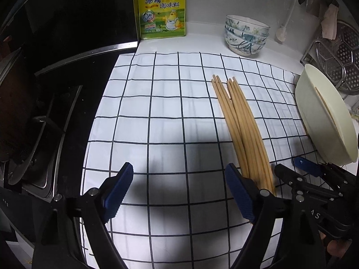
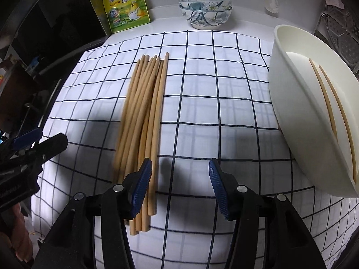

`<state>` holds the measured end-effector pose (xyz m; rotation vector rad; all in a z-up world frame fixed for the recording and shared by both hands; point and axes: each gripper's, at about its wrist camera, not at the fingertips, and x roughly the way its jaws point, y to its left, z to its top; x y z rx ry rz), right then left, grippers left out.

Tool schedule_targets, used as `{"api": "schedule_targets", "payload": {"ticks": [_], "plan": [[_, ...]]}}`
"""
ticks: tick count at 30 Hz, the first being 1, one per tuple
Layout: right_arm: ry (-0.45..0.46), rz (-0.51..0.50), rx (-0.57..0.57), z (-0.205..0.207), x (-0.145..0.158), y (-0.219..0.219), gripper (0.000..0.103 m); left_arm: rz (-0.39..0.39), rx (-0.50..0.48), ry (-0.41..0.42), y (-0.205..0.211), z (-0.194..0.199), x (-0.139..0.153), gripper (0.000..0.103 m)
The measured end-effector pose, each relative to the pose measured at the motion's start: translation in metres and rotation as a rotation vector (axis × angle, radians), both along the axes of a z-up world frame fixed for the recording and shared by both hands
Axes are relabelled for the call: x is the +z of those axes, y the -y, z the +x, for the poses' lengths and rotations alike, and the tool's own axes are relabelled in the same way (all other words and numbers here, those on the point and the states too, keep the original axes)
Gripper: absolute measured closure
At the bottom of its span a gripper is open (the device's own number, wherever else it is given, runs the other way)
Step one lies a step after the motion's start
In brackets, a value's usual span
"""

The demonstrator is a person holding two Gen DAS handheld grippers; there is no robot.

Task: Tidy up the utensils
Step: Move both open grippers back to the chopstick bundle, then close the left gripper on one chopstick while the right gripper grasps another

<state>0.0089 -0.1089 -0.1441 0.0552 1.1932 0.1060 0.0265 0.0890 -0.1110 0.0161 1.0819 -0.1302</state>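
Observation:
A bundle of several wooden chopsticks [image 1: 244, 125] [image 2: 143, 116] lies on a white cloth with a dark grid [image 1: 157, 112] [image 2: 213, 103]. My left gripper [image 1: 179, 190] hangs open over bare cloth, the bundle's near ends just behind its right finger. My right gripper [image 2: 179, 186] is also open; its left finger [image 2: 141, 188] covers the bundle's near ends and one chopstick edges into the gap. Each gripper shows in the other's view: the right gripper [image 1: 296, 168], the left gripper [image 2: 40, 141]. A cream basin [image 1: 325, 121] [image 2: 298, 103] to the right holds two chopsticks [image 2: 329, 112].
Stacked floral bowls [image 1: 245, 35] [image 2: 205, 6] and a yellow seasoning pouch [image 1: 162, 11] [image 2: 125, 9] stand at the back wall. A black stove [image 1: 44, 103] borders the cloth on the left. A metal steamer rack [image 1: 341, 58] stands behind the basin.

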Motion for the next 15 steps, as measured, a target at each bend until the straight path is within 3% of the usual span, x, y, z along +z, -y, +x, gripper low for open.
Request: {"api": "schedule_targets", "payload": {"ticks": [15], "plan": [[0.012, -0.038, 0.015, 0.006, -0.009, -0.002, 0.052, -0.014, -0.031, -0.015, 0.013, 0.004, -0.013, 0.020]]}}
